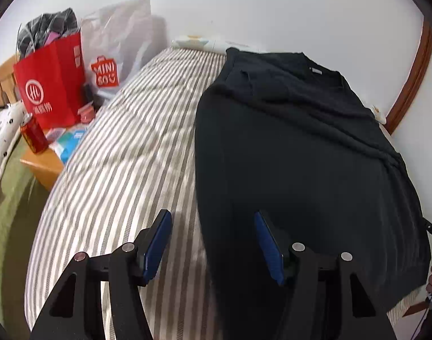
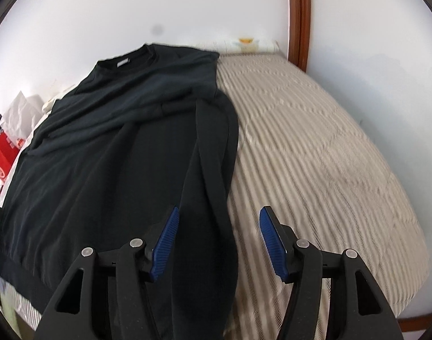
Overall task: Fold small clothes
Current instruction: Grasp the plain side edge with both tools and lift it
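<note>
Black long-sleeved knit sweater (image 1: pixel 301 155) lies spread flat on the striped grey-and-white bed cover (image 1: pixel 125 147), collar at the far end with a small pale label (image 1: pixel 316 70) inside it, ribbed hem at the near end. Its sleeves are folded in across the body: one runs as a diagonal ridge over the chest, and the other sleeve (image 2: pixel 213 153) runs as a long band down the garment's right edge toward the camera.

Left gripper (image 1: pixel 213 243) hovers with its blue-padded fingers (image 1: pixel 159 243) spread wide and nothing between them; the sweater's left edge passes through the gap, so the left finger is over bare striped cover and the right finger over black fabric. Right gripper (image 2: pixel 218 243) is likewise spread and empty, astride the sweater's right edge: the folded sleeve lies under and just ahead of the gap, the left finger over knit, the right finger over cover. Whether either set of tips touches the cloth cannot be told.

Far to the left of the left gripper stands a red paper bag with a white round logo (image 1: pixel 52 85), a white plastic bag with a red print (image 1: pixel 113 51) beside it, and a red drink can (image 1: pixel 33 137) on a low wooden table (image 1: pixel 44 167).
</note>
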